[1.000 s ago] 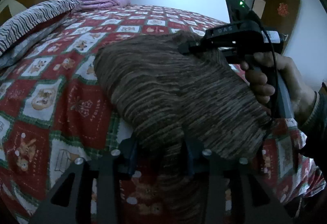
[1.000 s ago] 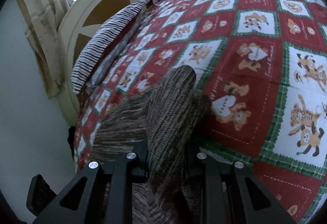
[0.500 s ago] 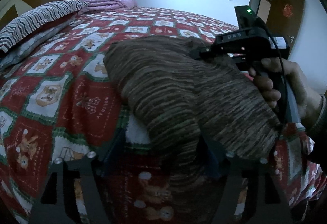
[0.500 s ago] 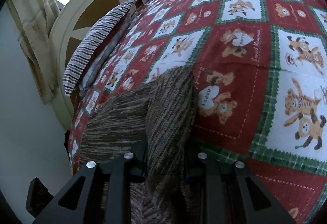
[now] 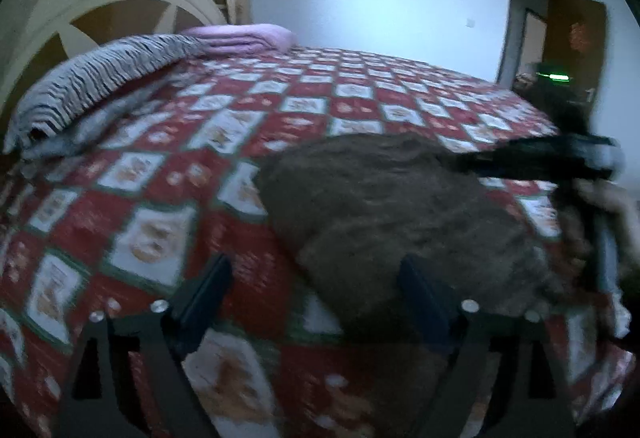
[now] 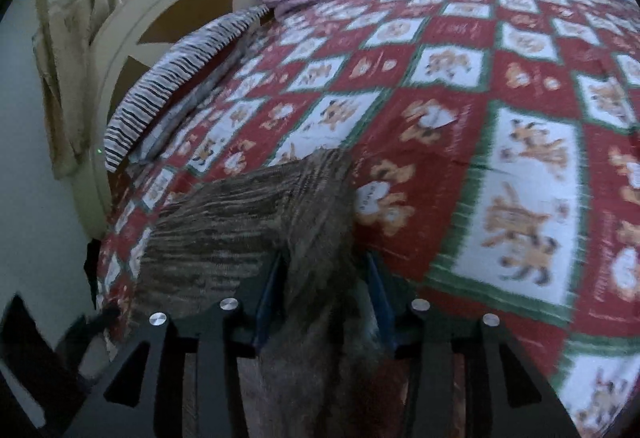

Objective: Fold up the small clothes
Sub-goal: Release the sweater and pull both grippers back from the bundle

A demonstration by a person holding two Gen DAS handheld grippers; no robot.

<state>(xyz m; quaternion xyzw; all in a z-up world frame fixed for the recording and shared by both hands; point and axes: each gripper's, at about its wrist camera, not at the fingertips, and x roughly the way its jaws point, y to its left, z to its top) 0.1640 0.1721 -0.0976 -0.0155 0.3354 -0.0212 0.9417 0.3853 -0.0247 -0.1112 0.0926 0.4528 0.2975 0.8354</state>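
1. The garment (image 5: 384, 214) lies folded at the bed's (image 5: 280, 110) near edge.
2. Left claw (image 5: 316, 298) is opening wide, letting go.
3. Right claw (image 6: 324, 302) is opening; cloth sits between, seemingly loose.

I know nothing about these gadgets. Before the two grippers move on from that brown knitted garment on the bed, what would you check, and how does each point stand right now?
1. Left gripper free of the brown garment: ok. Its jaws are opening, wide apart, with cloth lying between them but unpressed.
2. Right gripper free: cannot tell. Its jaws are opening, yet a fold of garment still runs between them.
3. Garment resting on the bedspread: ok, though one end hangs over the near edge.
4. Fold neat and finished: cannot tell, the pictures are blurred.
5. Striped pillow and purple blanket clear of the work: ok.
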